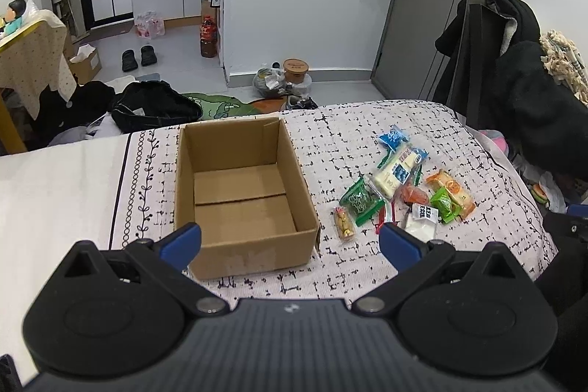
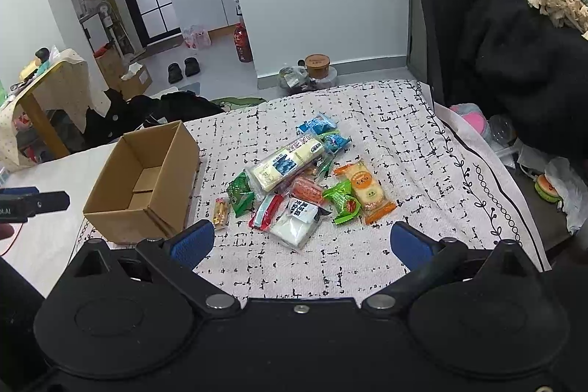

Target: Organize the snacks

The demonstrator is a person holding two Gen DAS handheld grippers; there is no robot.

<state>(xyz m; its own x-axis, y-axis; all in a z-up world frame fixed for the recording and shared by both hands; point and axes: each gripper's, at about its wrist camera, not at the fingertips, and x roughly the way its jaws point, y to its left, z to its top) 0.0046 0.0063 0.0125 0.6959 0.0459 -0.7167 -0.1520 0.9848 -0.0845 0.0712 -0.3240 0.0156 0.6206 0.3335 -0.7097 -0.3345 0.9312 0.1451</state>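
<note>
both grippers gape; snack packets [image 2: 297, 179] beside cardboard box [image 1: 239, 193].

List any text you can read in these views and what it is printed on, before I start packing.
"LAI", cut off at the picture's edge: on the black left gripper body seen from the right wrist.
Black characters on the white pouch's label: too blurred to read.
Print on the long pale-yellow packet and the orange cracker packet: too small to read.
Brown cardboard box: no print visible.

No legible text on snack packets [image 2: 294, 179]
</note>
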